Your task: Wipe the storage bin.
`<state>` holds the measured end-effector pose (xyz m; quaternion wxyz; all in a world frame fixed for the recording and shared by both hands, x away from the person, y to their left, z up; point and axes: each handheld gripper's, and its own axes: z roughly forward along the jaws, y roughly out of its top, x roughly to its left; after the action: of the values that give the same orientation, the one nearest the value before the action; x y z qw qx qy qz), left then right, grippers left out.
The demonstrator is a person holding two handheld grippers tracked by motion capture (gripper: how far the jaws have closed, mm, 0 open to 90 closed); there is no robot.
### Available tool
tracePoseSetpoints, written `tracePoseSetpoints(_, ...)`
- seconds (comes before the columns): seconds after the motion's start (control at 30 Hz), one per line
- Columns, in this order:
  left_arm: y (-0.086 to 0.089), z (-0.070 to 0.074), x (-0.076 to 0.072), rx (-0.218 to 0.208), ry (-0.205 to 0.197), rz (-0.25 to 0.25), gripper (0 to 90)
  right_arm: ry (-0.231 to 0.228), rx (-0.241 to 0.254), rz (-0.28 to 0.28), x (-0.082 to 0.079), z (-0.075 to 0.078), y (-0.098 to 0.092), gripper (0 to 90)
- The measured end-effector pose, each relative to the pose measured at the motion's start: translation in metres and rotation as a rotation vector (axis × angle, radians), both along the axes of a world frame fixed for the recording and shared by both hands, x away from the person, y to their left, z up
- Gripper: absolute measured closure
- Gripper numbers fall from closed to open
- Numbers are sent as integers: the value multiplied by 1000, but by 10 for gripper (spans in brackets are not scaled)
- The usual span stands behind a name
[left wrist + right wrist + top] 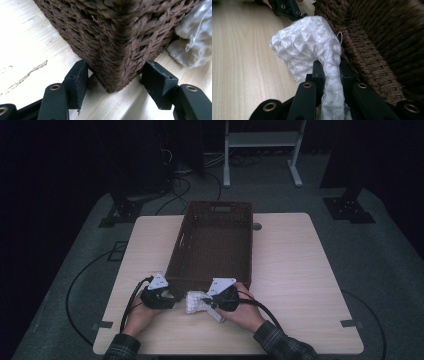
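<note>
Here the brown woven basket (212, 245) stands in the middle of the table (300, 280), its long side running away from the person, and what shows of its inside in the high view holds nothing. Its near wall is just beyond both hands.

The right gripper (216, 302) is pinched tight on a white knitted cloth (196, 302). In the right gripper view the cloth (309, 50) runs as a narrow bunched strand between the pressed-together jaws and swells into a loose lump beyond them. That lump lies outside the basket (387, 37), on the tabletop against the near wall, between the two grippers.

The left gripper (167, 296) sits at the basket's near left corner. In the left gripper view its jaws stand spread on either side of that corner (117, 50), one pad along each wall; whether the pads press on the weave or only stand just beside it I cannot tell. The cloth (195, 37) shows there at the right edge, blurred, beside the wall.

The person's hands and plaid sleeves (285, 345) come in from the near edge.
</note>
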<state>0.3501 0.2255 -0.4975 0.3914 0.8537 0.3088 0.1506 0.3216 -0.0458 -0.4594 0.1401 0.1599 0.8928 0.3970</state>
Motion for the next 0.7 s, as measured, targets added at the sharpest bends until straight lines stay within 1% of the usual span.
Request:
tracePoseSetpoints(0.1,0,0,0,0,-1,0,380,-4,2,-2,0,0,0,791)
tracePoseSetpoints(0.23,0,0,0,-1,-1,0,380,-12,21,-15,0,4,-2,791)
tracePoseSetpoints(0.33,0,0,0,-1,0,0,380,-26,36,-18,-1,10,-4,791)
tracePoseSetpoints(0.47,0,0,0,4,-1,-2,380,-35,54,-22,-2,17,-4,791)
tracePoseSetpoints(0.57,0,0,0,4,0,-2,380,-33,76,-24,-3,22,-4,790)
tracePoseSetpoints(0.7,0,0,0,4,0,-2,380,-49,95,-23,-3,28,-2,791)
